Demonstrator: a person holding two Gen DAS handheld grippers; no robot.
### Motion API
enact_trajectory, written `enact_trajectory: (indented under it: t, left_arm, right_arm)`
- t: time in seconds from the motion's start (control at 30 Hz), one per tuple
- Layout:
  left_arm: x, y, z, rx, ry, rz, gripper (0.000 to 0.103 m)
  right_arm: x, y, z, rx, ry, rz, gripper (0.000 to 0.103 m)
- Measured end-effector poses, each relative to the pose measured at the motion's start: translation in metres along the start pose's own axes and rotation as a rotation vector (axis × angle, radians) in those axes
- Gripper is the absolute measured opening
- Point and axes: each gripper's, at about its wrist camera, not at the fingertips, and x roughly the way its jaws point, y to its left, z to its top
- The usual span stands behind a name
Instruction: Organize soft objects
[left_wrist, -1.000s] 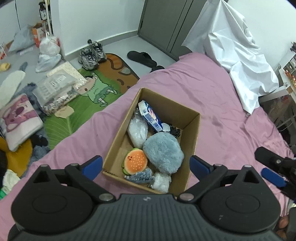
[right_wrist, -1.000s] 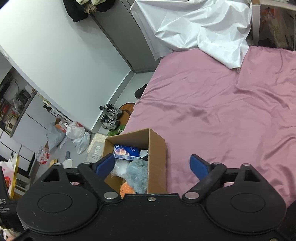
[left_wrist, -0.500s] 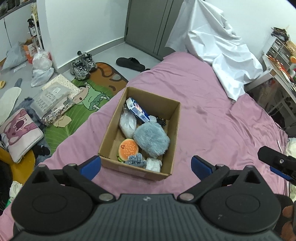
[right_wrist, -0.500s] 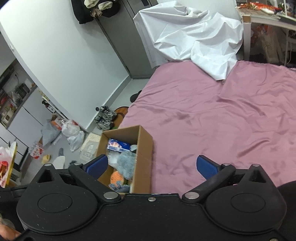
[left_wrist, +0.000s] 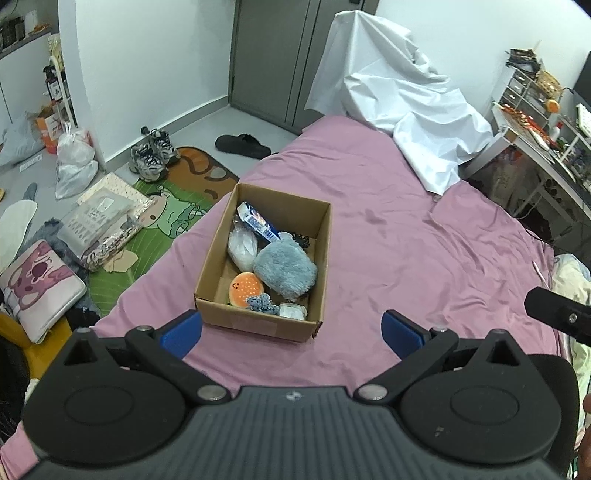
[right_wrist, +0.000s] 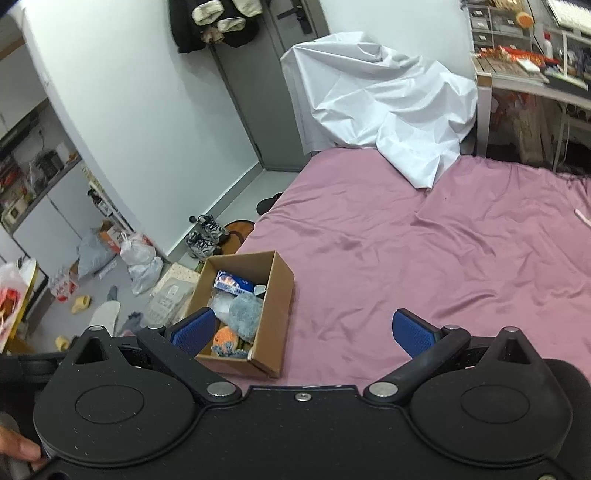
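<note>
Counting one cardboard box (left_wrist: 236, 321), one grey plush (left_wrist: 286, 267).

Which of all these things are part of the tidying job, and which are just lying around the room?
Part of the job:
cardboard box
grey fluffy plush
burger plush
blue packet

Just lying about:
sneakers
black slipper
white sheet
cartoon floor mat

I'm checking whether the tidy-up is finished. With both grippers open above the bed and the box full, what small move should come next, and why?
Probably lift both away and stop. The cardboard box already holds the grey fluffy toy, the burger plush and the other soft bits, the pink sheet shows nothing loose nearby, and the left gripper and right gripper are both open, holding nothing.
</note>
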Motion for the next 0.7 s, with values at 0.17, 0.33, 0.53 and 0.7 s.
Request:
enact_trajectory:
  t: [0.17, 0.33, 0.53, 0.7]
  left_arm:
    - [-0.019, -0.002, -0.006, 0.014, -0.031, 0.007, 0.103]
    - [-0.040, -0.006, -0.010, 0.030, -0.067, 0.012, 0.103]
    - [-0.056, -0.009, -0.017, 0.050, -0.101, 0.006, 0.103]
    - [-0.063, -0.008, -0.023, 0.040, -0.110, 0.015, 0.103]
  right_arm:
    - [-0.014, 0.005, -0.003, -0.022, -0.017, 0.012, 0.103]
    - [-0.027, 0.011, -0.009, -0.051, -0.028, 0.009, 0.103]
    - [-0.047, 0.016, -0.015, -0.084, -0.064, 0.022, 0.103]
    - [-0.059, 0.021, -0.017, -0.112, -0.092, 0.023, 0.103]
